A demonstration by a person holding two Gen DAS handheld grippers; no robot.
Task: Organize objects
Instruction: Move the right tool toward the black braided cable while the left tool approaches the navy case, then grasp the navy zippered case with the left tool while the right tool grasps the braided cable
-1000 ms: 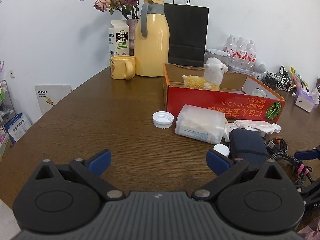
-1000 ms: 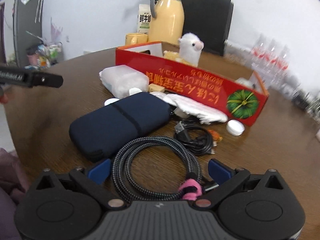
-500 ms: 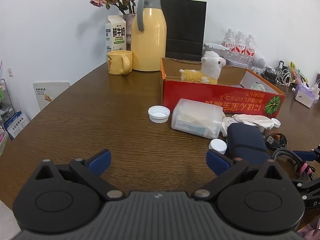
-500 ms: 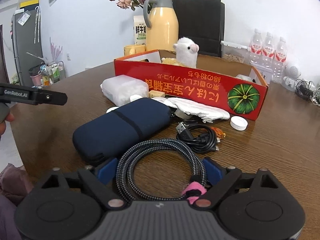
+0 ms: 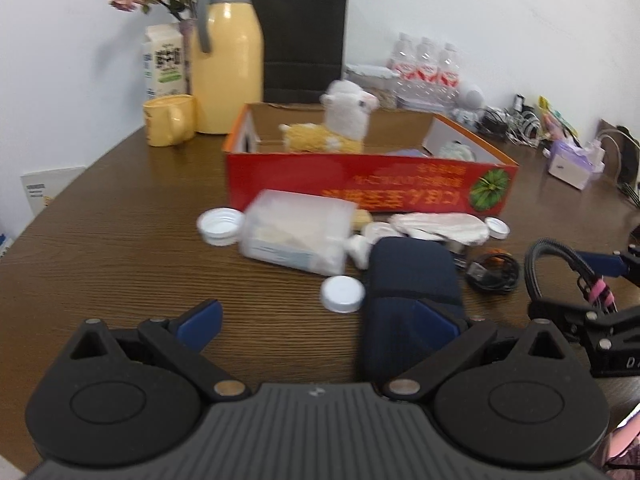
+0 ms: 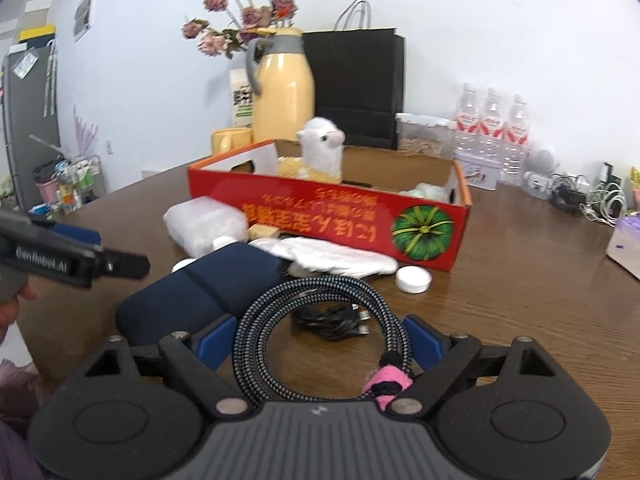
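Coiled cable lifted, loop upright, right claw

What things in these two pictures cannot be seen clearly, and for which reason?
- Red box: its floor, hidden by the front wall in both views.
- Braided cable: its near end, behind the right gripper body.
- Navy pouch: near part, behind the left gripper.
- Milk carton: print blurred.
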